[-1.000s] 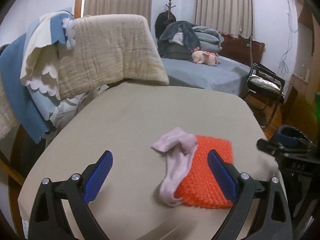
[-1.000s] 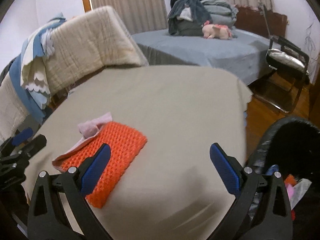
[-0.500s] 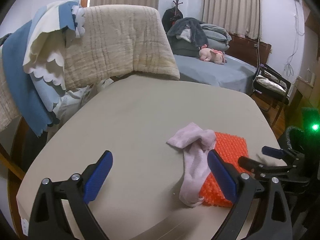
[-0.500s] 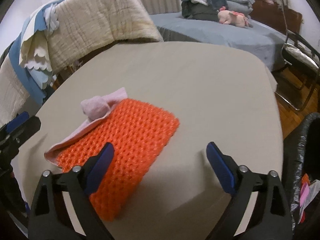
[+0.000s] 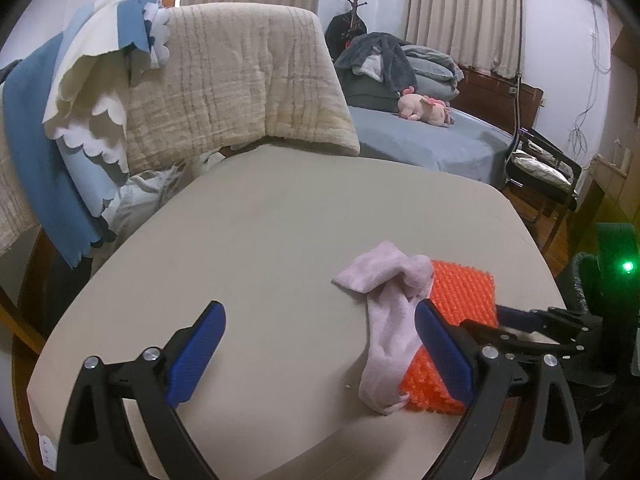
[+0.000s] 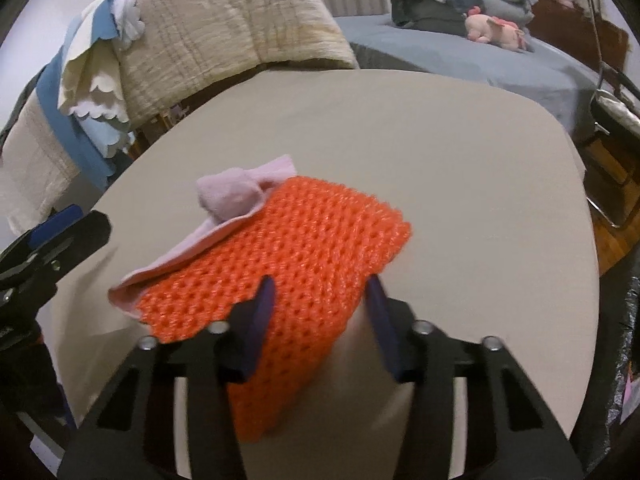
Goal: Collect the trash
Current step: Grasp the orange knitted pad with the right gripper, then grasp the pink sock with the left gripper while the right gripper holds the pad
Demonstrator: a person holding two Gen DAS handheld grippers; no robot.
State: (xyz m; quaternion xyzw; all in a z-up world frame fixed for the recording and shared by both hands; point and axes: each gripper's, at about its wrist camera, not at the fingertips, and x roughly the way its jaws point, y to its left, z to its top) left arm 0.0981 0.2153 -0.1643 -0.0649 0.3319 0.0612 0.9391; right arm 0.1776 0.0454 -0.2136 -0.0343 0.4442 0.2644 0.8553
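Observation:
An orange mesh pad (image 6: 296, 256) lies on the beige table (image 6: 460, 168), with a pale pink sock (image 6: 236, 200) draped over its left edge. Both also show in the left wrist view: pad (image 5: 460, 292), sock (image 5: 392, 320). My right gripper (image 6: 320, 304) has its jaws partly closed around the pad's near edge, with the fingers straddling the pad. It shows at the right of the left wrist view (image 5: 532, 320). My left gripper (image 5: 320, 348) is open and empty, above the table just left of the sock.
Blankets (image 5: 224, 88) hang over a chair back behind the table. A black trash bag (image 6: 628, 360) with litter sits at the right edge. A bed (image 5: 440, 140) and a folding chair (image 5: 540, 172) stand beyond.
My right gripper moved forward onto the orange pad and its jaws narrowed from wide open to around the pad's edge. My left gripper shifted slightly left of the sock.

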